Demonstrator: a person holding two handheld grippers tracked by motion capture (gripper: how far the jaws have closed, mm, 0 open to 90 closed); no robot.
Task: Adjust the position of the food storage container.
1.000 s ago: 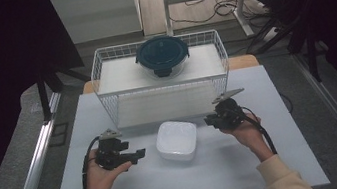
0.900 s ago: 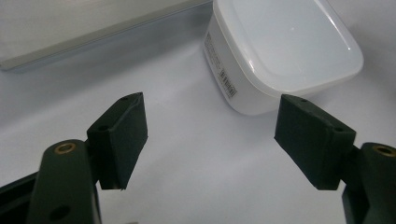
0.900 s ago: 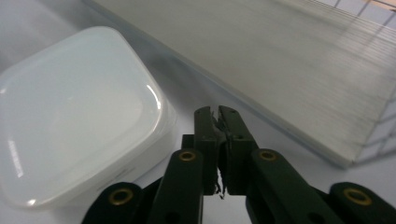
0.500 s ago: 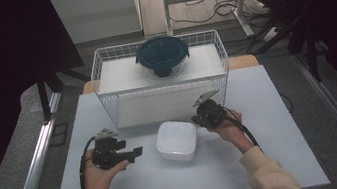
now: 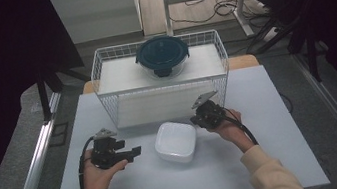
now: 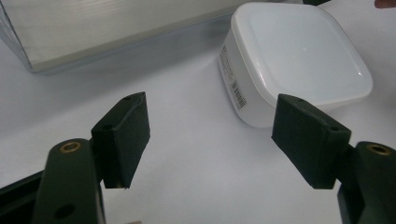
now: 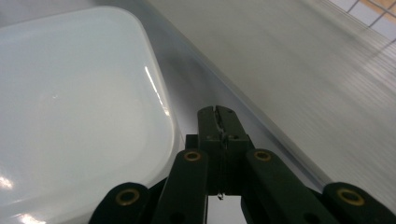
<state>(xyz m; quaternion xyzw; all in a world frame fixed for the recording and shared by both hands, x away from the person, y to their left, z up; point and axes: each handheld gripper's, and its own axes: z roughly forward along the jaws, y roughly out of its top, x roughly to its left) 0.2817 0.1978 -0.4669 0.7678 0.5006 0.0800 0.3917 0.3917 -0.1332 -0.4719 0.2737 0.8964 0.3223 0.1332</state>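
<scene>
White plastic made up the lidded container, which sat on the table near the middle, between the two hands. To its left, the left hand-held gripper hovered with its jaws spread wide and nothing between them, pointing at the container's side. At the container's far right corner, the right hand-held gripper had its jaws pressed together, empty, just beside the rim. Farther off stood a wire basket bearing a dark round lidded bowl.
</scene>
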